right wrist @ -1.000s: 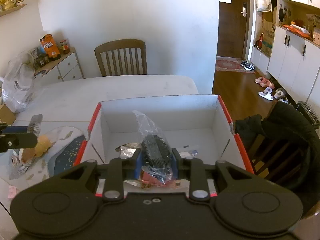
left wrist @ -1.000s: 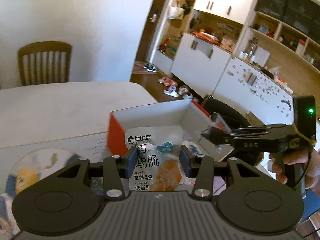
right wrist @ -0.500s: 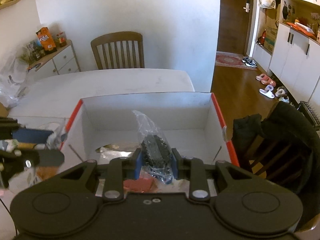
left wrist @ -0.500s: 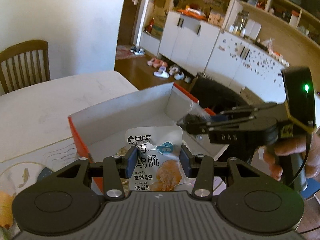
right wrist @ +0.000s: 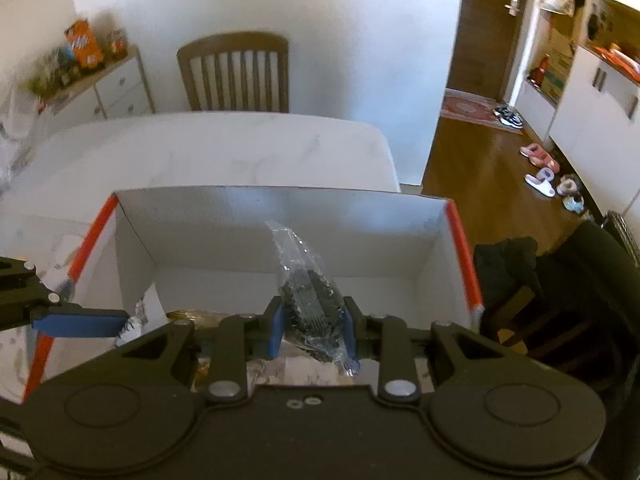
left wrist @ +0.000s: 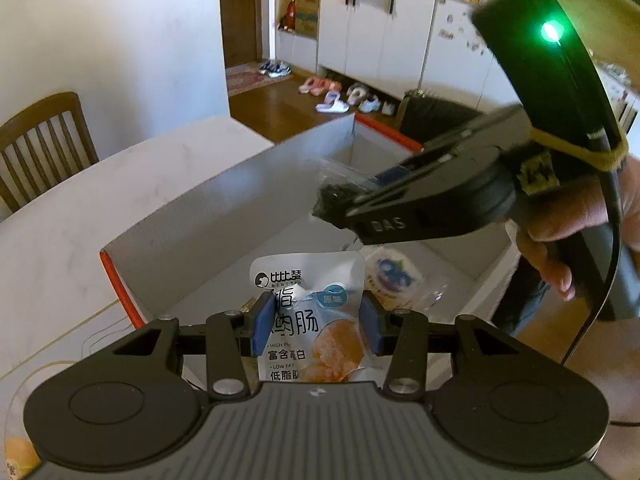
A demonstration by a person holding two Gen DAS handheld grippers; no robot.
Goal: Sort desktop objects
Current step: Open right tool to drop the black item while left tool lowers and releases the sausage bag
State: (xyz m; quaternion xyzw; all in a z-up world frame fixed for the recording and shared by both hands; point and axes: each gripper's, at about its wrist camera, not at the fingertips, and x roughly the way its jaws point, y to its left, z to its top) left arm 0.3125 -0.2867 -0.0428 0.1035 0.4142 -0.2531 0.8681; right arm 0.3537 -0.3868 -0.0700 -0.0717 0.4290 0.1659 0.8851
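The left gripper (left wrist: 316, 326) clamps a white snack pouch (left wrist: 310, 320) (printed with Chinese lettering) above the near left end of the red-edged box (right wrist: 280, 208) on the worktop (right wrist: 208, 152). Rightward, the right gripper (right wrist: 311, 328) pinches a clear bag of dark pieces (right wrist: 310, 300) over the box interior.
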